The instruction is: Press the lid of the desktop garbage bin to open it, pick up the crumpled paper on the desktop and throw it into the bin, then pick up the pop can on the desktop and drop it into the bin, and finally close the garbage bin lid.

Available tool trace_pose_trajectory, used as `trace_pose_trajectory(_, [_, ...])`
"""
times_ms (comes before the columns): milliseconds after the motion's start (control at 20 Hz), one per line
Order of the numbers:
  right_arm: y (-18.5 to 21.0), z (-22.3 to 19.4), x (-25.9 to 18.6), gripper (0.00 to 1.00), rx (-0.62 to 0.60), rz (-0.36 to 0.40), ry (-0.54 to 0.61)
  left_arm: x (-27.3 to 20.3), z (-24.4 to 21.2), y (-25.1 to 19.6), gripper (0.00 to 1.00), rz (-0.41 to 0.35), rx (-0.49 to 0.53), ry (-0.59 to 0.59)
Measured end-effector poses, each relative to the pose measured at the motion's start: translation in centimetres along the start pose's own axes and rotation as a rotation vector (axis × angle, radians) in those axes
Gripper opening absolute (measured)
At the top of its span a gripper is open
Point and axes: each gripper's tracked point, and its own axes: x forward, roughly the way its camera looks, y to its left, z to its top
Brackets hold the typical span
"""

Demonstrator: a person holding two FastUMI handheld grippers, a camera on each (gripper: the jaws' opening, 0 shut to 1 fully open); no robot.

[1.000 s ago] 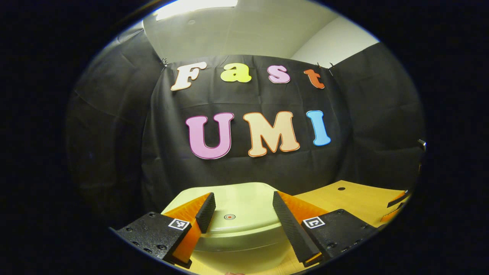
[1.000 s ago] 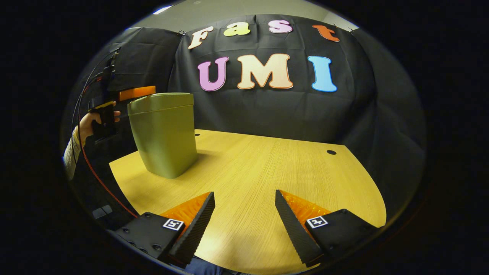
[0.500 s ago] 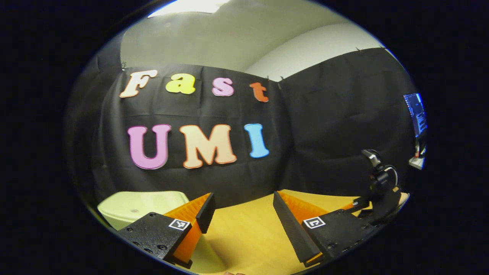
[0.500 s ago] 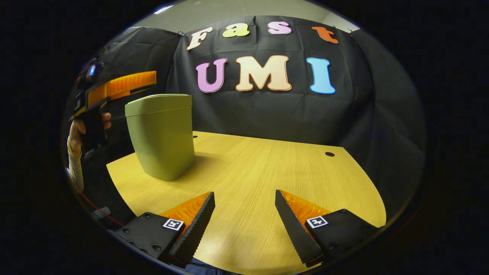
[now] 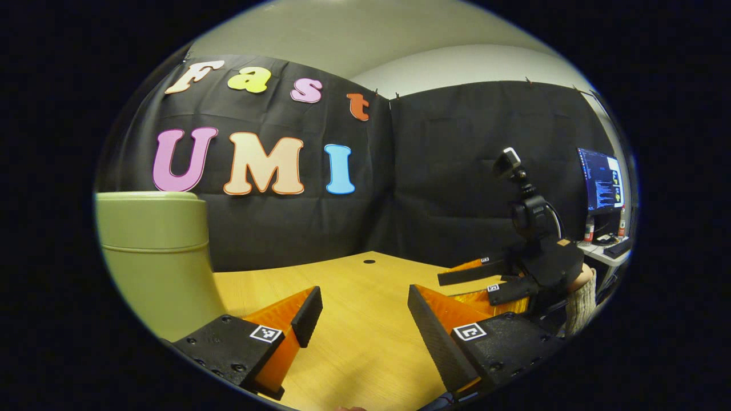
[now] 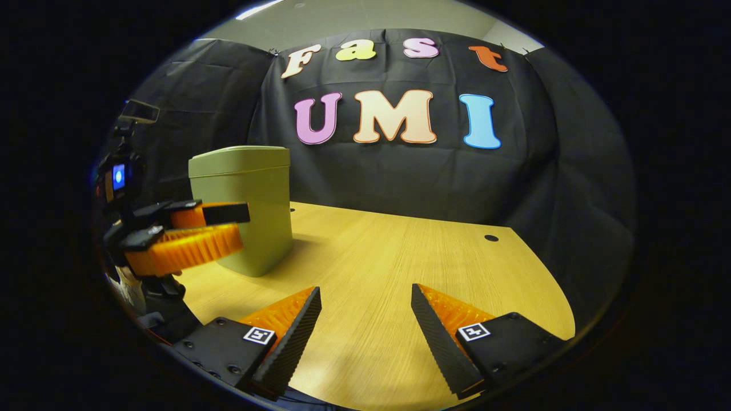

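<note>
Nearest, the left gripper (image 5: 365, 325) hangs spread and empty over the pale wooden desktop (image 5: 365, 285), just right of the squat olive-green plastic bin (image 5: 154, 257). The right gripper (image 6: 365, 328), 2 fingers apart and empty, sits farther right. The bin's lid (image 6: 240, 160) looks closed — no paper or can visible. Judged: withdraw both gently, clear of the bin.

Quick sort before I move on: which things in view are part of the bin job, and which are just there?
Part of the job:
- garbage bin, lid down
- left gripper, fingers apart, holding nothing
- right gripper, fingers apart, holding nothing
- table the bin stands on

Just there:
- monitor and desk clutter outside the booth
- cable holes in the tabletop
</note>
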Motion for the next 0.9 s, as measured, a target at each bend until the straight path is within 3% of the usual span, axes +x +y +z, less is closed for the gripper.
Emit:
trace_pose_trajectory(300, [0.9, -0.8, 0.9, 1.0, -0.015, 0.008, 0.019, -1.0, -2.2, 0.7, 0.93, -0.013, -0.04, 0.014])
trace_pose_trajectory(550, [1.1, -1.3, 1.5, 1.0, -0.017, 0.006, 0.039, -1.0, -3.6, 1.1, 0.93, -0.016, -0.002, 0.066])
trace_pose_trajectory(900, [0.9, -1.9, 1.8, 1.0, -0.023, 0.009, 0.059, -0.9, -4.2, 1.3, 0.93, -0.017, -0.024, 0.085])
